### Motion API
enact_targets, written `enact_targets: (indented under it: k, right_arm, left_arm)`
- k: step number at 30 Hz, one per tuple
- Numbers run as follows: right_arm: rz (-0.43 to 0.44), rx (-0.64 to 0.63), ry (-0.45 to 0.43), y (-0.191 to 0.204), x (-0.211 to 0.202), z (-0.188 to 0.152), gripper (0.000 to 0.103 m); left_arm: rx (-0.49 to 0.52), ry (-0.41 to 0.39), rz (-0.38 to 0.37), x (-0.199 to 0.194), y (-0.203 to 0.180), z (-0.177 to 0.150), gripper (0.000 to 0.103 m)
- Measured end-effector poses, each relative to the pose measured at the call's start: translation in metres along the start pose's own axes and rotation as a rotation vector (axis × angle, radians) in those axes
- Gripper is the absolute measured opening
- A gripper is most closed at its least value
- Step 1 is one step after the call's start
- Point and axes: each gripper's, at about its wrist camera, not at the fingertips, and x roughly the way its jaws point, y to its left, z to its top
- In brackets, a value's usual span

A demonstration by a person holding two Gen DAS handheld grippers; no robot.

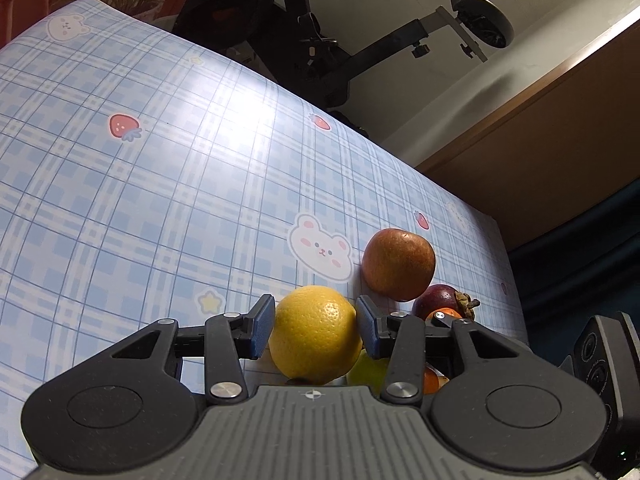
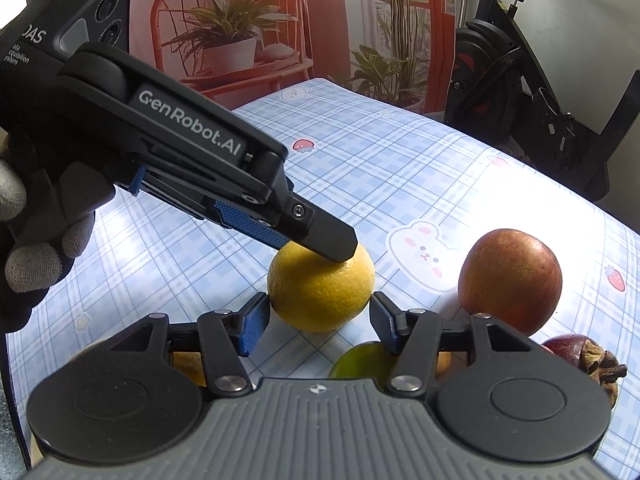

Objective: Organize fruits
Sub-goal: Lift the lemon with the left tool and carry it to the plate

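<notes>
A yellow citrus fruit (image 1: 316, 336) sits between the blue pads of my left gripper (image 1: 316, 320), which is shut on it just above the plaid tablecloth (image 1: 160, 200). In the right wrist view the same yellow fruit (image 2: 320, 292) shows one left finger (image 2: 320, 236) lying over its top. My right gripper (image 2: 319, 304) is open, its pad tips flanking the fruit's near side. A red-brown apple (image 2: 510, 280) rests to the right, and a dark mangosteen (image 2: 580, 356) lies nearer. Under the right gripper's fingers sits a green fruit (image 2: 360, 360).
A gloved hand (image 2: 24, 240) holds the left gripper. An orange fruit (image 1: 432, 380) lies under the left gripper's right finger. An exercise bike (image 2: 520, 100) and potted plants (image 2: 228, 40) stand beyond the table's far edge. Bare tablecloth stretches to the left and behind the fruits.
</notes>
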Motion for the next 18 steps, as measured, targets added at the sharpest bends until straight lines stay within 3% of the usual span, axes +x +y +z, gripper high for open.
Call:
enact_targets:
  k: [8, 18]
  right_arm:
    - [-0.002, -0.009, -0.066, 0.018, -0.03, 0.0, 0.058]
    - [0.002, -0.032, -0.118, 0.064, -0.07, -0.016, 0.058]
  left_arm:
    - [0.057, -0.041, 0.015, -0.032, -0.02, -0.006, 0.047]
    - [0.105, -0.075, 0.037, -0.087, -0.037, -0.042, 0.047]
